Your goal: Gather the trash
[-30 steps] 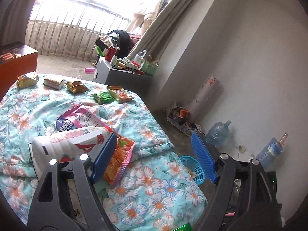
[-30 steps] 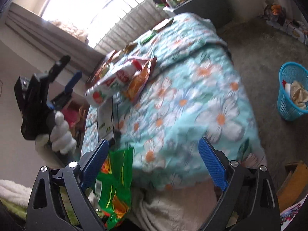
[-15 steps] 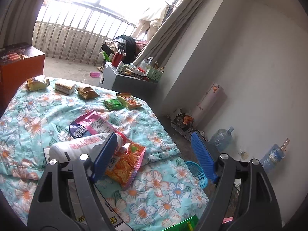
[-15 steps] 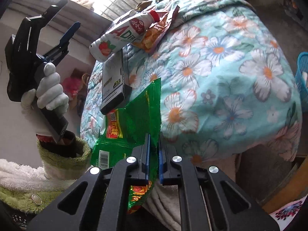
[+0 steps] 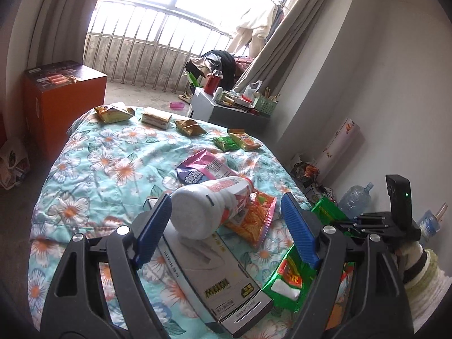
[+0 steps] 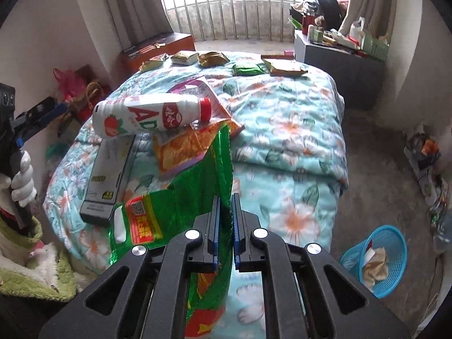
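Note:
My right gripper [image 6: 225,197] pinches the edge of a green snack bag [image 6: 192,195], held up above the near end of the bed; its jaws are just starting to open with the foil still pressed between the pads. The same bag [image 5: 288,276] shows at the lower right of the left wrist view. My left gripper [image 5: 226,200] is open, hovering over the bed. A white bottle [image 5: 209,206] with a red cap lies on its side ahead between the fingers, untouched, resting on a grey box [image 5: 214,271] and an orange snack bag [image 5: 251,220].
A floral quilt [image 5: 99,163] covers the bed, with a pink bag [image 5: 200,166] and several small snack packets along its far edge. A blue basket [image 6: 378,257] holding crumpled paper stands on the floor to the right. An orange box [image 5: 65,99] and a cluttered cabinet [image 6: 339,53] flank the bed.
My right gripper shut on the green snack bag, lifted it and rolled upright. The left gripper swung over, so the bottle now lies between its open fingers rather than left of them.

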